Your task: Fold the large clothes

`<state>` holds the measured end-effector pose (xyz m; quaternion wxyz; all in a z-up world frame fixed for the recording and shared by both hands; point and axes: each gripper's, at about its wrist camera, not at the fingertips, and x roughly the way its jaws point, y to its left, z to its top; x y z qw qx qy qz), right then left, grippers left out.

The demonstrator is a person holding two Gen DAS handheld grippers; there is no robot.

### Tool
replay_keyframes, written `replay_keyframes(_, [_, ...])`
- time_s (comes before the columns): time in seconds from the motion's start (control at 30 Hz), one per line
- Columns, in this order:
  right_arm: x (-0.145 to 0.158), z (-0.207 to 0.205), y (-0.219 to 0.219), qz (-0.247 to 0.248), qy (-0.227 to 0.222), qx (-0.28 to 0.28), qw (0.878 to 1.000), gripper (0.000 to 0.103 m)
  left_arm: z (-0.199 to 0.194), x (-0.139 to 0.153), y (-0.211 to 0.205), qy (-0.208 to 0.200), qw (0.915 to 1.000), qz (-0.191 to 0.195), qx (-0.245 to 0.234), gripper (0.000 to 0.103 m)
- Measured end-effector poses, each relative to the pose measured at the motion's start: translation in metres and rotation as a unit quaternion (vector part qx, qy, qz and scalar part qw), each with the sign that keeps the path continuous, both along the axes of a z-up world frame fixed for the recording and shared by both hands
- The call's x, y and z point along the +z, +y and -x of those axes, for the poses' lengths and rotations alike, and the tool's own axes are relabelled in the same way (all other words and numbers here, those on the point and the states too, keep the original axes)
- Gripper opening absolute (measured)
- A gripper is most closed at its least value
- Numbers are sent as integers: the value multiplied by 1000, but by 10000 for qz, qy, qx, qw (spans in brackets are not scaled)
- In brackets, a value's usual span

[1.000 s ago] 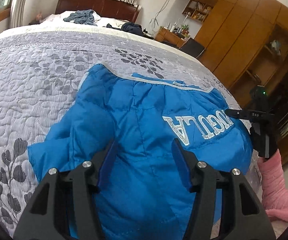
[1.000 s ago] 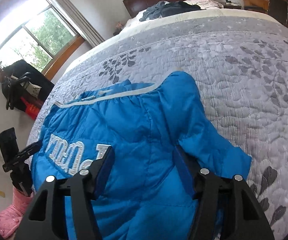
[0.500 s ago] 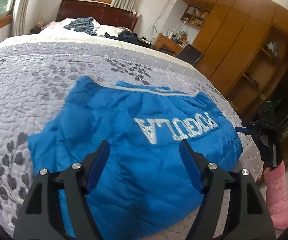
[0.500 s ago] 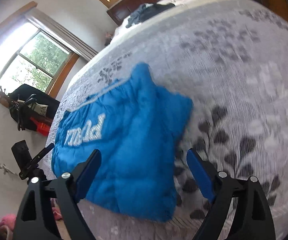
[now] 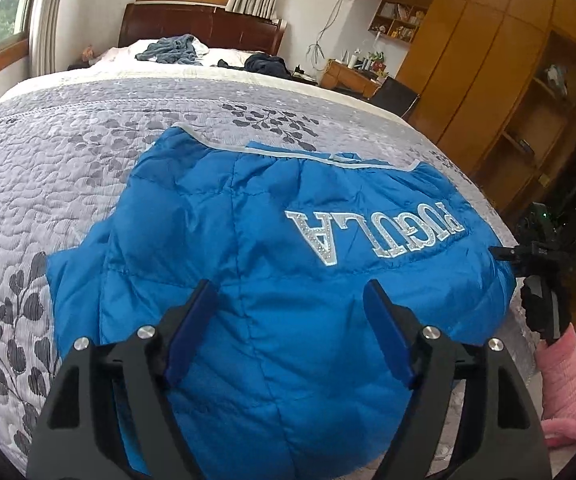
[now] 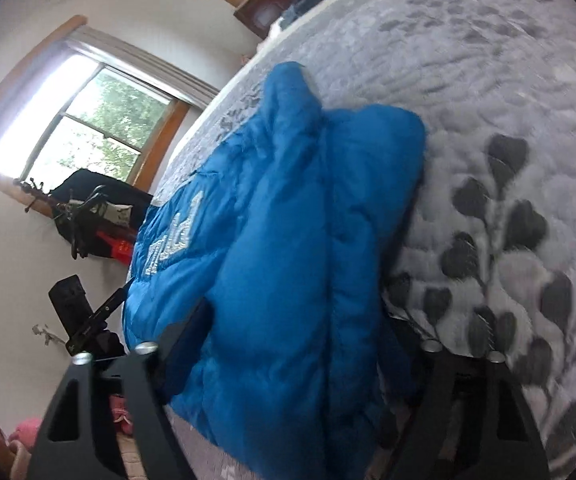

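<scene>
A blue puffy jacket (image 5: 288,240) lies folded on the grey quilted bedspread (image 5: 68,160), near the bed's foot, its white letters (image 5: 375,232) upside down to me. My left gripper (image 5: 289,316) hovers open just over the jacket's near part, nothing between its fingers. In the right wrist view the jacket (image 6: 288,220) fills the middle. My right gripper (image 6: 295,328) is low at its near edge, open wide, with the thick folded edge bulging between the fingers and hiding their pads. One sleeve end (image 6: 375,136) rests on the bedspread (image 6: 507,80).
Loose dark clothes (image 5: 172,50) lie by the headboard. A phone on a tripod (image 5: 543,280) stands at the bed's foot corner, next to something pink and fluffy (image 5: 563,384). Wooden wardrobes (image 5: 467,60) line the right wall. The same tripod (image 6: 76,312) shows below a window (image 6: 88,132).
Both grippers' jaws have widened. The right gripper swung away to the side, then came down low against the jacket's near edge. The left gripper rose, then moved back close over the jacket.
</scene>
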<state>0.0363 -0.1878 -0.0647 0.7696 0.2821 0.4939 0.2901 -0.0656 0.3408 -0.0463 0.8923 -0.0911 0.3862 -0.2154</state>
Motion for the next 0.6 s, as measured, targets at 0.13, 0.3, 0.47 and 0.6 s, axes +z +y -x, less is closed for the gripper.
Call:
replay_keyframes(0.13, [9, 3, 5, 8, -94, 5, 10000, 44, 0, 0, 0, 28, 10000, 38, 6, 77])
replay_keyframes(0.3, [38, 18, 10, 212, -553, 44, 9982, 34, -2, 1, 4, 95, 9998, 151, 15, 77])
replay_keyframes(0.47, [20, 17, 6, 202, -215, -61, 9995, 34, -3, 0, 5, 24, 10000, 82, -33, 77])
replay_keyframes(0.6, [1, 16, -3, -214, -30, -205, 9996, 35, -2, -2, -1, -72, 9999, -75, -61, 78])
